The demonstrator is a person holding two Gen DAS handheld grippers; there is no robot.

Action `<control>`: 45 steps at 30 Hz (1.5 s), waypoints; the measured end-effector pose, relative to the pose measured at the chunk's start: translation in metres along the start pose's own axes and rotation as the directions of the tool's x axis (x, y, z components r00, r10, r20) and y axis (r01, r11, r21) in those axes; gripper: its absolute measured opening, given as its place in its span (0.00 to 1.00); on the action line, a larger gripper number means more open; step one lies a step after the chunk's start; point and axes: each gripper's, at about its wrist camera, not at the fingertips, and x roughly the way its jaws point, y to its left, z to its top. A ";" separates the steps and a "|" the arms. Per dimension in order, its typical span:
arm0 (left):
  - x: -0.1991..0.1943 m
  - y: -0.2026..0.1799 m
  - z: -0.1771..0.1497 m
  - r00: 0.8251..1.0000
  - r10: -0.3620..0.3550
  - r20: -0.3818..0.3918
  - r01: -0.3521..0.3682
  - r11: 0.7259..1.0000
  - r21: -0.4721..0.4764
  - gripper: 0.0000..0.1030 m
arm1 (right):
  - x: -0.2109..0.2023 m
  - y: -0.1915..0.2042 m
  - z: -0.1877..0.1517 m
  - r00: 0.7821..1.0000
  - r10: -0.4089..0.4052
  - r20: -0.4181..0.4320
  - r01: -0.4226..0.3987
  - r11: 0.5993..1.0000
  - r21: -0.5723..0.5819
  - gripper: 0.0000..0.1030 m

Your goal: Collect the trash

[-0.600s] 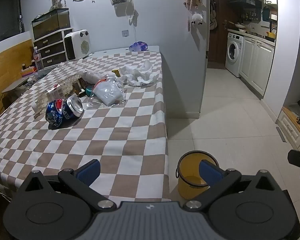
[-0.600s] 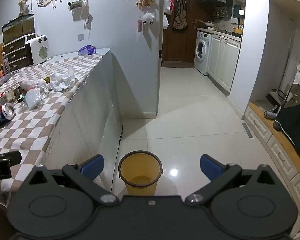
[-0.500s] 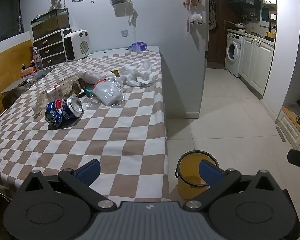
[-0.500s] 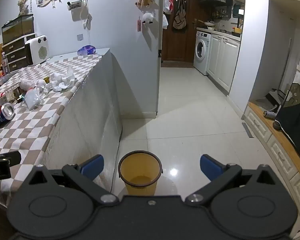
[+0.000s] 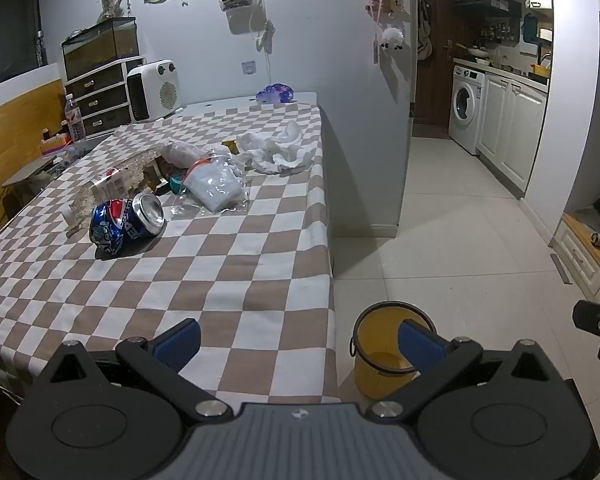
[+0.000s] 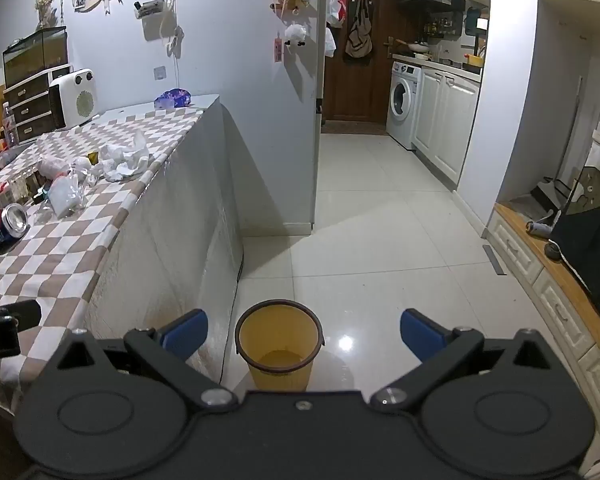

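Both fingers spread empty, left gripper (image 5: 298, 340) over table edge (image 5: 327, 240), yellow bin (image 6: 279, 342) on bare floor

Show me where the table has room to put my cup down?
The checkered cloth lies bare between the crushed can and the table's near edge, right in front of the left tongs. Farther back it is crowded: the clear bag, a crumpled white wrapper and small boxes sit close together.
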 end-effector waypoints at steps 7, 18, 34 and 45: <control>-0.001 -0.007 0.000 1.000 -0.001 -0.002 0.001 1.000 -0.001 1.00 | -0.001 0.000 0.001 1.000 -0.001 -0.001 0.001 1.000 -0.001 1.00; -0.003 -0.007 0.000 1.000 -0.002 -0.002 0.002 1.000 -0.002 1.00 | 0.000 0.000 0.000 1.000 -0.002 0.000 0.002 1.000 -0.001 1.00; -0.004 -0.007 0.000 1.000 -0.002 0.000 0.002 1.000 -0.003 1.00 | 0.000 0.002 0.000 1.000 -0.004 0.000 0.004 1.000 -0.002 1.00; -0.003 -0.007 -0.001 1.000 -0.003 0.001 0.003 1.000 -0.004 1.00 | 0.000 -0.001 0.001 1.000 -0.007 0.001 0.007 1.000 -0.002 1.00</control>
